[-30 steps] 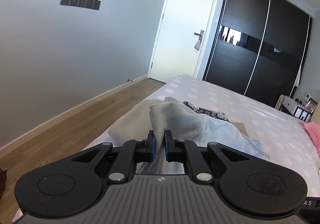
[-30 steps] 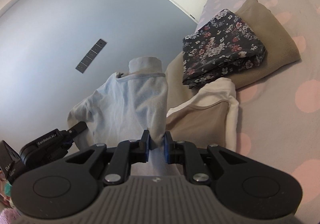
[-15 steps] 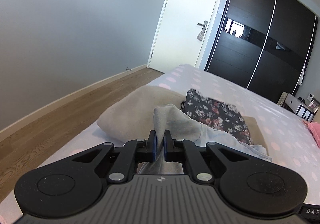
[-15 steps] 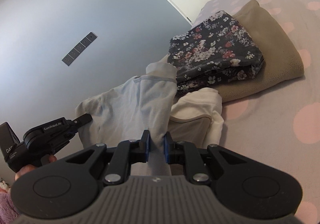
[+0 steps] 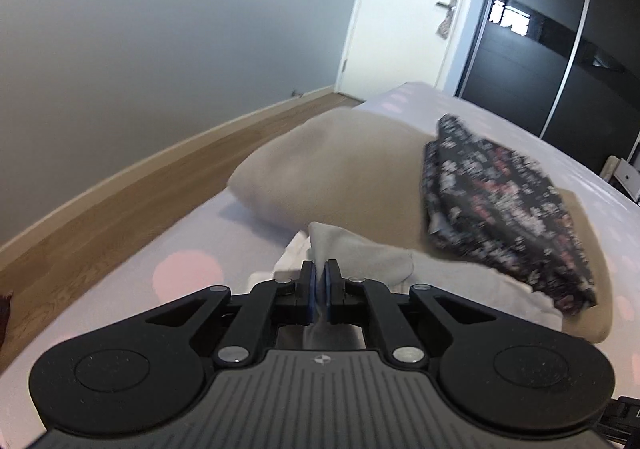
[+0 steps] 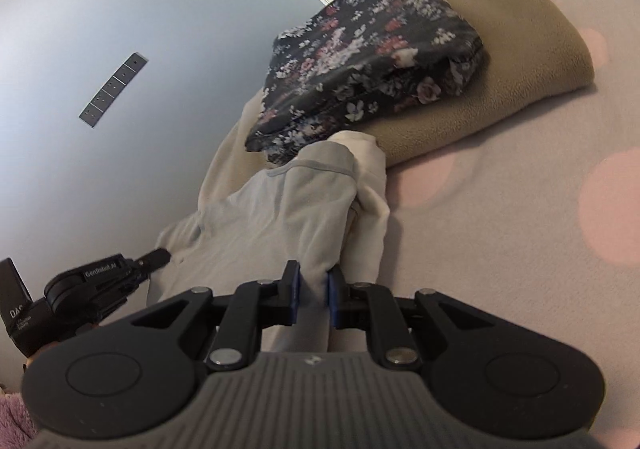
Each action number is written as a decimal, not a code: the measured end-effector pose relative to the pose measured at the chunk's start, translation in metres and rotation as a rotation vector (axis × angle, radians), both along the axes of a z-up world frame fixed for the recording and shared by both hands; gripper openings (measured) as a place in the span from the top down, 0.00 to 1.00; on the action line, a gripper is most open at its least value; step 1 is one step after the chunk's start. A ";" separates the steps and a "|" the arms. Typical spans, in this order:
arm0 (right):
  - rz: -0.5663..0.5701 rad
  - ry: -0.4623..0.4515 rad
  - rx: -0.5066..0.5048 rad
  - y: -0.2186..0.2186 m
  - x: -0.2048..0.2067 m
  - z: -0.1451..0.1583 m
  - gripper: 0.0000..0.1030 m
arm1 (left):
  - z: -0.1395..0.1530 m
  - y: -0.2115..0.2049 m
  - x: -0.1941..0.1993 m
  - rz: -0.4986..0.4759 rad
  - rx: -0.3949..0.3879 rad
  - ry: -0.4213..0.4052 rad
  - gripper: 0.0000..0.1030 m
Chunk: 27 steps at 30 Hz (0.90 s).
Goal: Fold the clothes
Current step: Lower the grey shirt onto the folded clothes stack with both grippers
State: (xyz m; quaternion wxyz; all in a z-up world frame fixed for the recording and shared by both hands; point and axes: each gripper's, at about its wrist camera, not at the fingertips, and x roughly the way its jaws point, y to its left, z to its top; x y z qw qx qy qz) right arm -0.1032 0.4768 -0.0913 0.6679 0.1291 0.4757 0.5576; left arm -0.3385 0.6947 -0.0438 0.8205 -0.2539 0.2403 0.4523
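Note:
A pale grey-blue garment (image 6: 280,217) lies low over the bed between my two grippers. My right gripper (image 6: 314,291) is shut on one edge of it. My left gripper (image 5: 319,281) is shut on the other edge (image 5: 360,253); it also shows in the right wrist view (image 6: 158,259) at the far left. A cream garment (image 6: 372,185) lies under the grey one. Behind them a folded dark floral garment (image 6: 368,61) rests on a folded beige one (image 6: 520,41); both show in the left wrist view, floral (image 5: 500,201) and beige (image 5: 340,165).
The bed has a white sheet with pink dots (image 6: 520,249). Its left edge drops to a wooden floor (image 5: 120,209) by a grey wall. A white door (image 5: 404,9) and a dark wardrobe (image 5: 560,49) stand beyond the bed.
Both grippers have lowered the grey garment toward the bed and moved closer to the folded stack. The garment now lies flatter, over the cream one.

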 end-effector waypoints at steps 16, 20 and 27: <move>0.023 -0.244 -0.016 -0.016 0.015 0.036 0.70 | 0.046 -0.039 0.001 -0.090 0.094 0.043 0.97; 0.057 -0.348 -0.006 -0.003 0.017 0.047 0.83 | 0.027 -0.050 0.014 -0.150 0.070 0.137 0.97; 0.158 -0.459 -0.102 0.053 0.013 0.036 0.87 | -0.001 -0.047 0.015 -0.160 0.053 0.228 0.97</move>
